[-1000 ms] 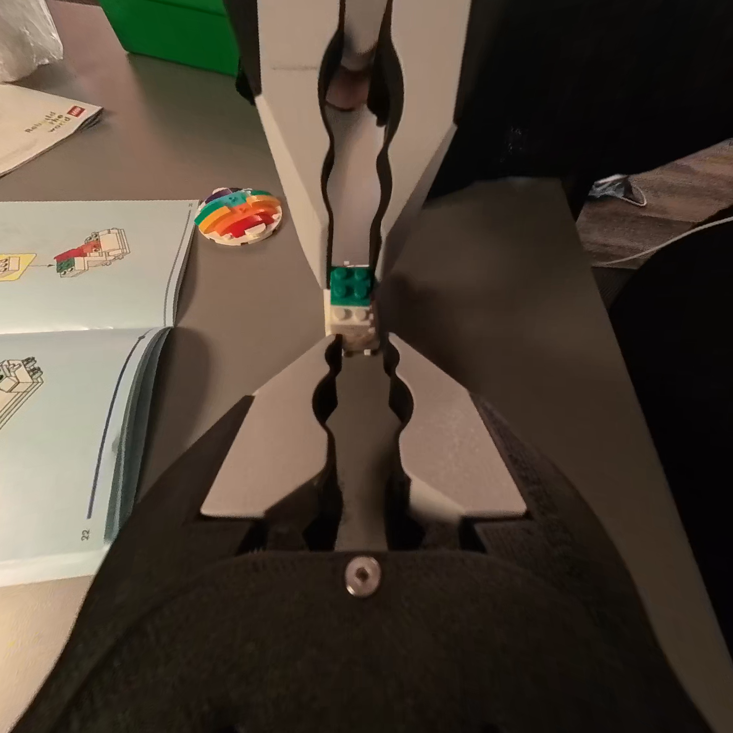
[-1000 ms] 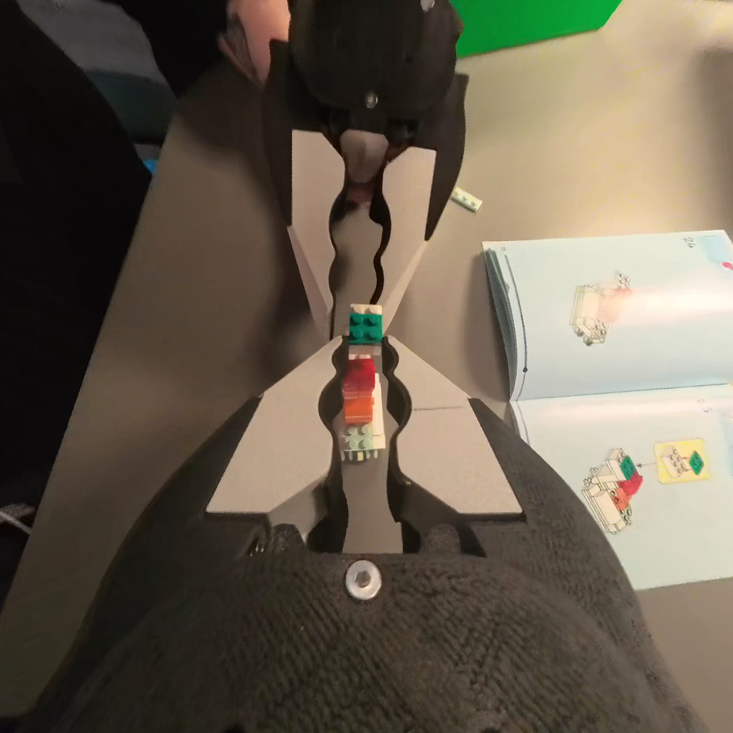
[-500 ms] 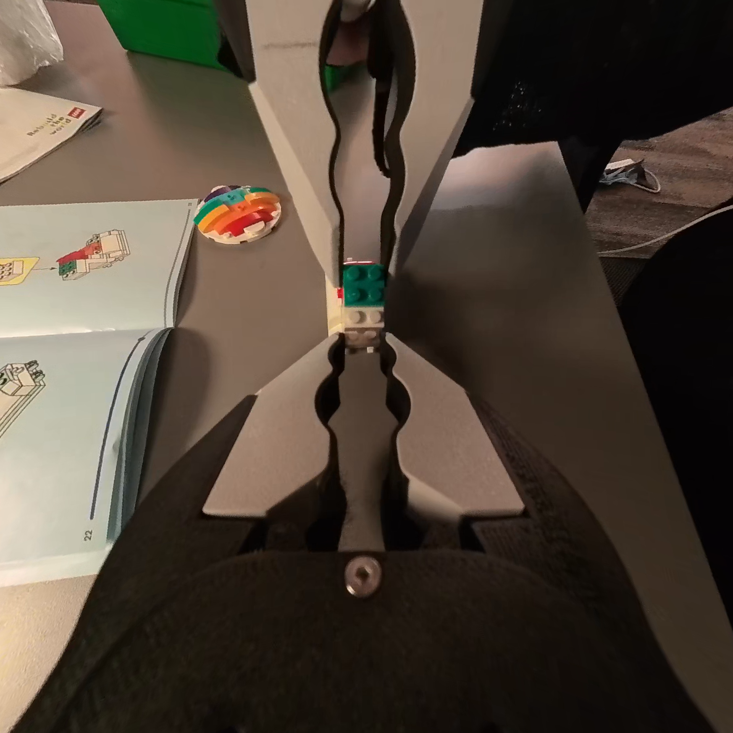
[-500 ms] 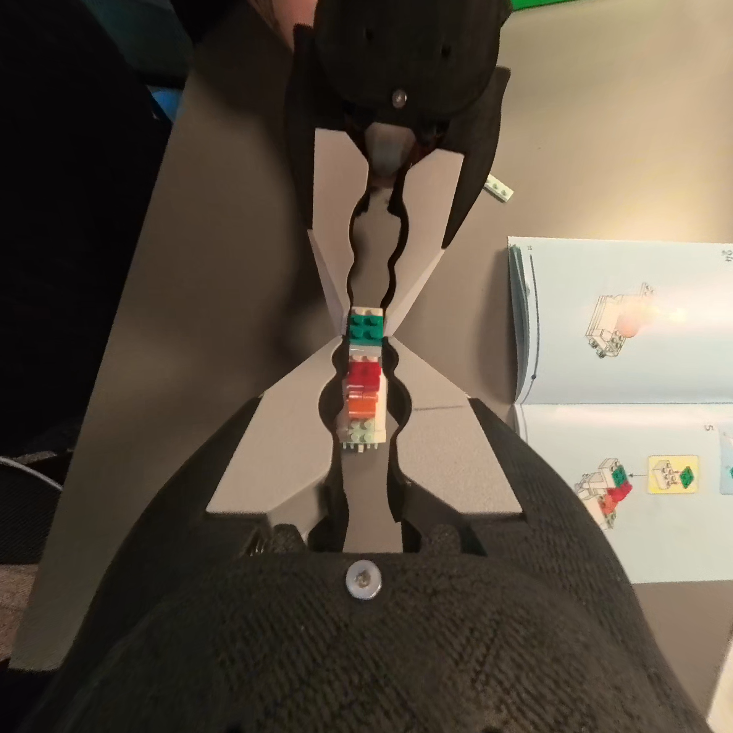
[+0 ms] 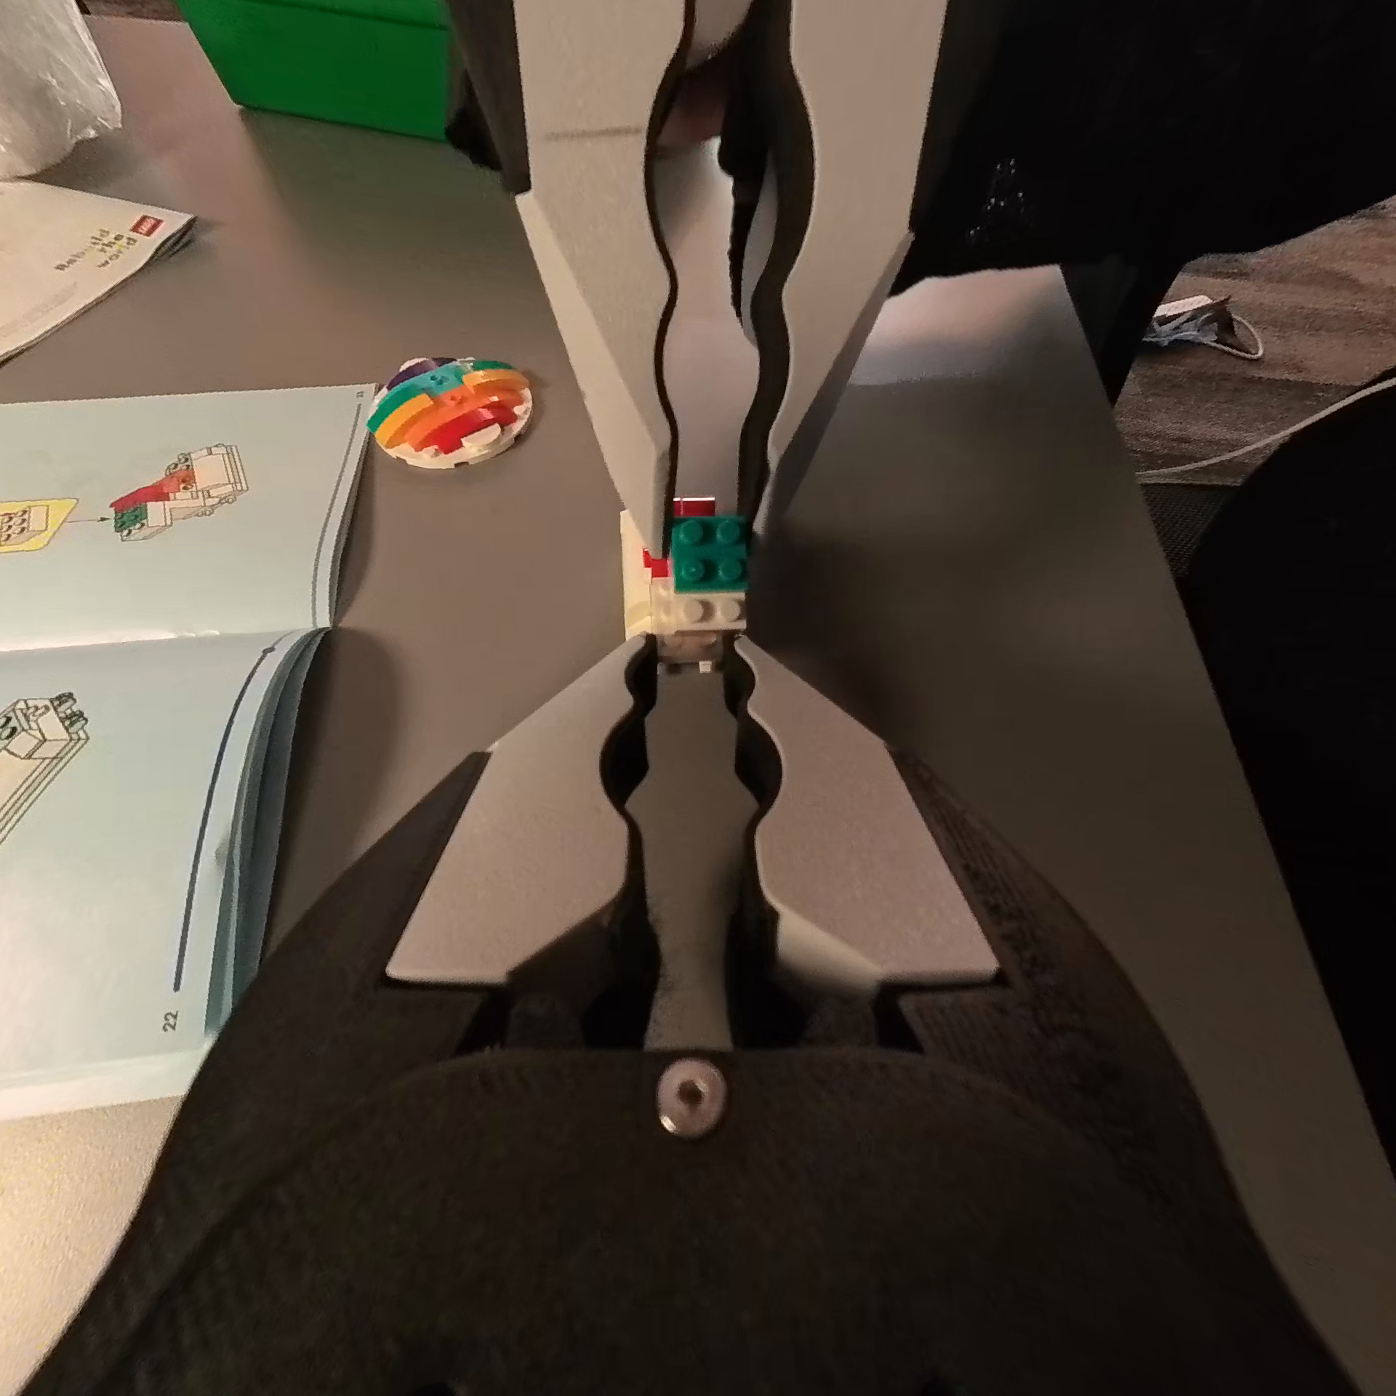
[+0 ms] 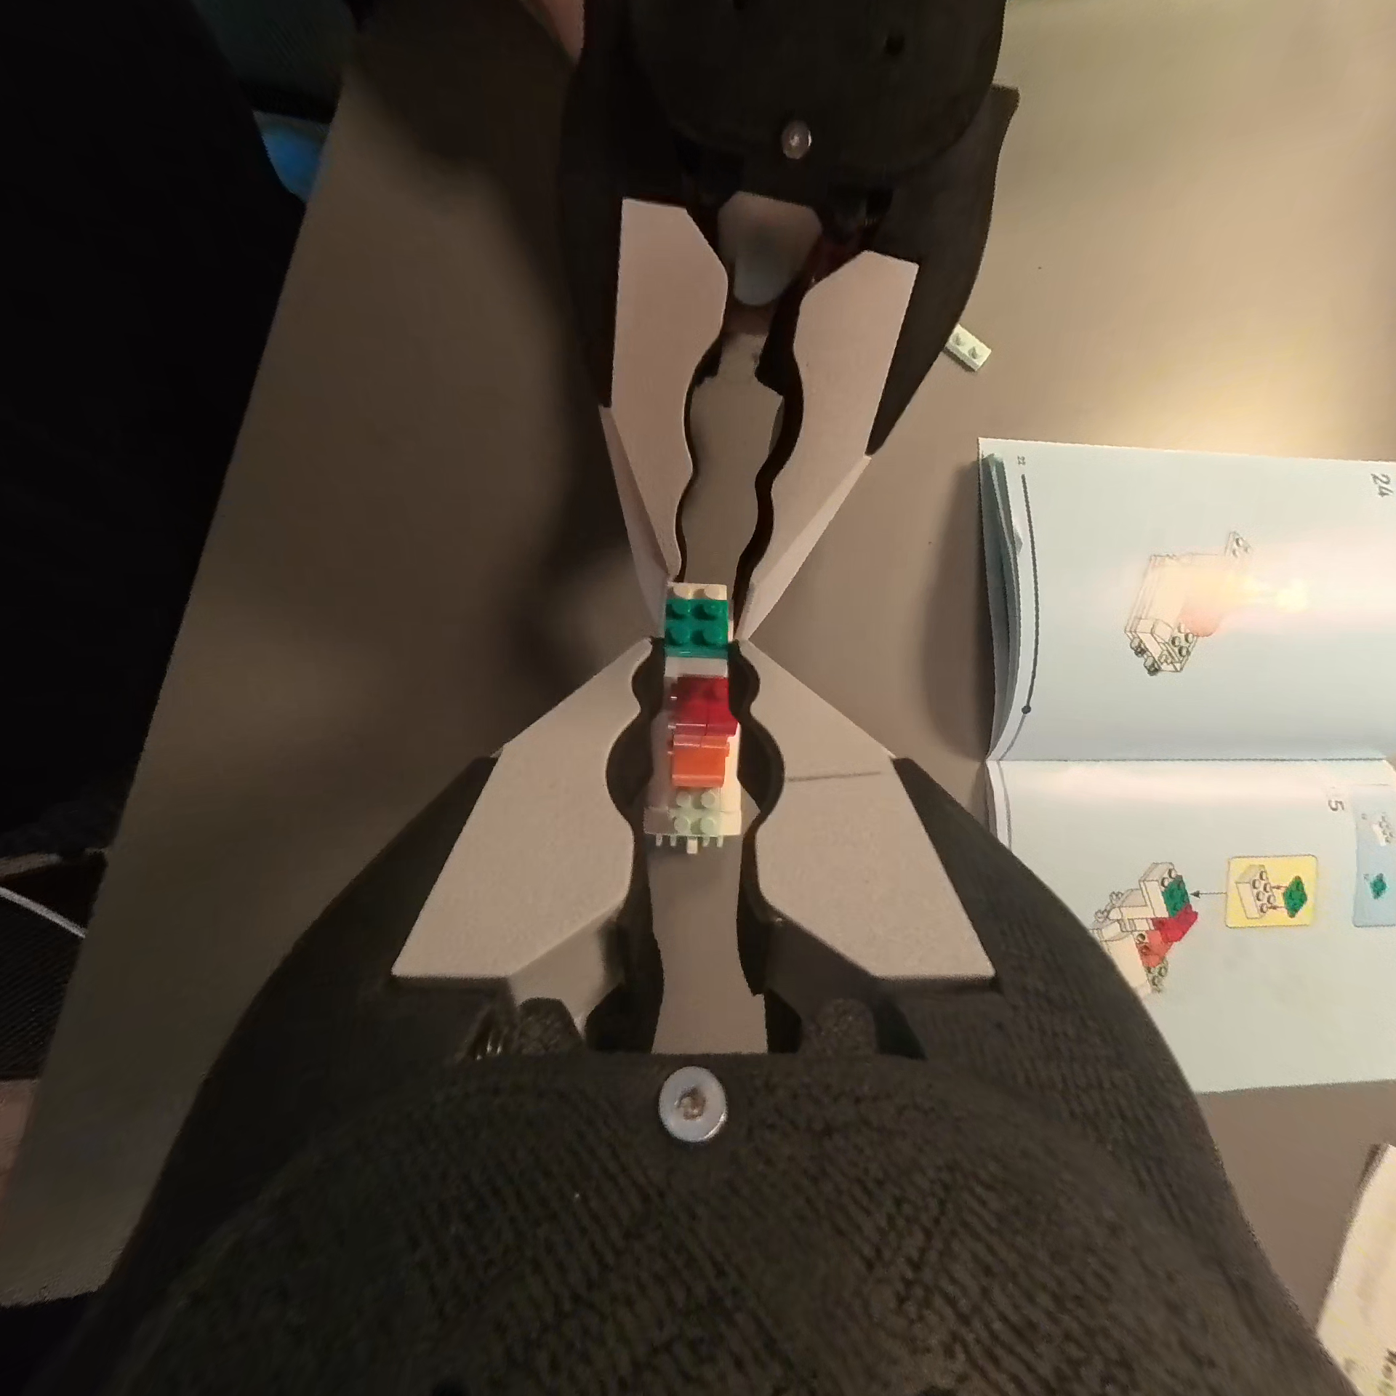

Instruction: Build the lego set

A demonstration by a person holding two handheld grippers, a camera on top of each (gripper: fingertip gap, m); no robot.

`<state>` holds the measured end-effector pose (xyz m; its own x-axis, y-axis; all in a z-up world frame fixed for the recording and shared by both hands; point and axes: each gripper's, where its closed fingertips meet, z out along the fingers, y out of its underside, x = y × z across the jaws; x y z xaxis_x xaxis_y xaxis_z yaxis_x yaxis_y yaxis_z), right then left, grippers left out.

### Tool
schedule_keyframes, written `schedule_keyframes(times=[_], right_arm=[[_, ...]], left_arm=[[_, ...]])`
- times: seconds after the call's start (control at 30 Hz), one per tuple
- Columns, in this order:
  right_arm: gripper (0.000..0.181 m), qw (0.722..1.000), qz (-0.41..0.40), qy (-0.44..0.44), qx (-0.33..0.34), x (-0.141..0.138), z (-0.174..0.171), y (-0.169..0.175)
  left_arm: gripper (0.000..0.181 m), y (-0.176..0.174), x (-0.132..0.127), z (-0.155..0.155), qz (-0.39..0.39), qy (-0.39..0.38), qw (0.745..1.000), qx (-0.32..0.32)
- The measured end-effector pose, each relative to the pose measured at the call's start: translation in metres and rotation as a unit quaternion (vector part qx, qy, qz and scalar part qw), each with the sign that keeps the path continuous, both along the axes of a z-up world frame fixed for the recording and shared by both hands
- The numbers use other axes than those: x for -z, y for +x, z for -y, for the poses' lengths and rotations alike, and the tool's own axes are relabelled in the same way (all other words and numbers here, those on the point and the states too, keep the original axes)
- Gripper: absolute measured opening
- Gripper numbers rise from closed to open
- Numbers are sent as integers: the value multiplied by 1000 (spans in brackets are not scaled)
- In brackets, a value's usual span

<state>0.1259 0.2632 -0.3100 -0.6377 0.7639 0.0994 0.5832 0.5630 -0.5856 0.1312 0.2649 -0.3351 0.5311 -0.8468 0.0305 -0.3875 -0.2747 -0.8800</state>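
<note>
Left wrist view: grey table (image 5: 453, 249), open instruction booklet (image 5: 151, 604), round rainbow disc (image 5: 452, 421). Left gripper (image 5: 695, 656) and right gripper (image 6: 695, 653) meet tip to tip above the table, both clamped on the small lego build (image 6: 699, 725), green 2x2 plate (image 5: 710, 551) on top.

printed instruction booklet (image 5: 151, 680), leaflet (image 5: 68, 264) bearing writing

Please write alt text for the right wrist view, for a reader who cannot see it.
The right claw is shut on a small lego model of white, red, orange and green bricks, while the left claw grips its far end. An open instruction booklet lies on the table.
</note>
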Motion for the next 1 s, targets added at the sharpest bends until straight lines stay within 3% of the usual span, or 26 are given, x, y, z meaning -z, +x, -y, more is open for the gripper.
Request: schedule_keyframes(times=[0.43,1.0], right_arm=[[20,988,83,131,10,12,-8,2],[27,991,124,51,-2,7,-4,10]], left_arm=[[15,1,0,1,-3,6,1000,2],[15,2,0,3,-10,17,1000,6]])
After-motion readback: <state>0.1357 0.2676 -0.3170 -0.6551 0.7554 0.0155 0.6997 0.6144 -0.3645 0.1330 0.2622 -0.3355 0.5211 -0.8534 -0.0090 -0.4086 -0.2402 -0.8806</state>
